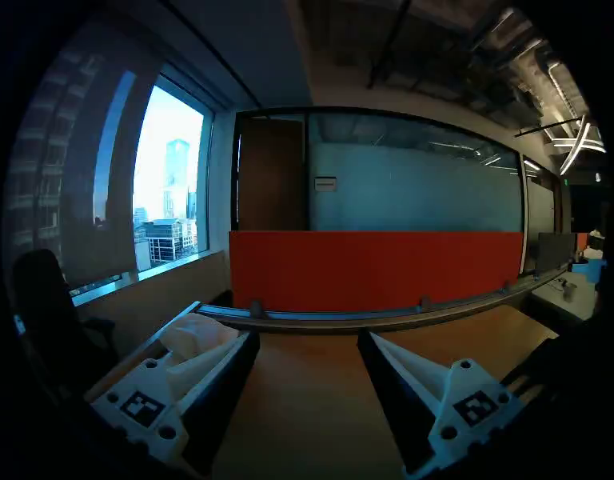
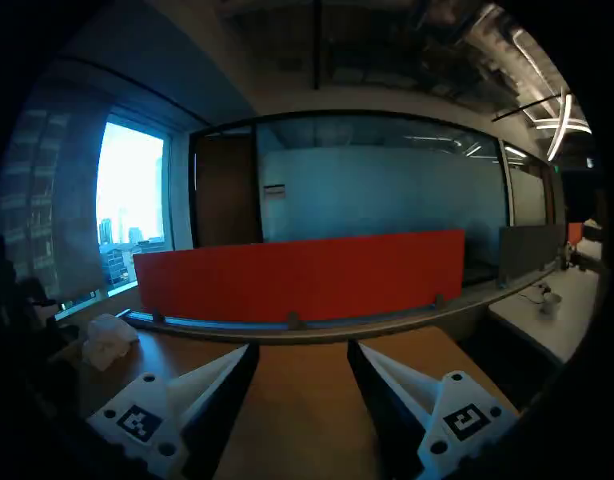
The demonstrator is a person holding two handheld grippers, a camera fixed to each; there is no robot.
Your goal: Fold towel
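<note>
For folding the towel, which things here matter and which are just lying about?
For the job: crumpled white towel, left gripper, right gripper (both open), wooden desk.
Just lying about: orange partition, cup on the next desk, dark chair.

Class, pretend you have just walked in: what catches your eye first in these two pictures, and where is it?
The orange-red desk divider spans the middle, behind the wooden desk. A bright window with city towers glows at left. A crumpled white towel lies at the desk's left end.
</note>
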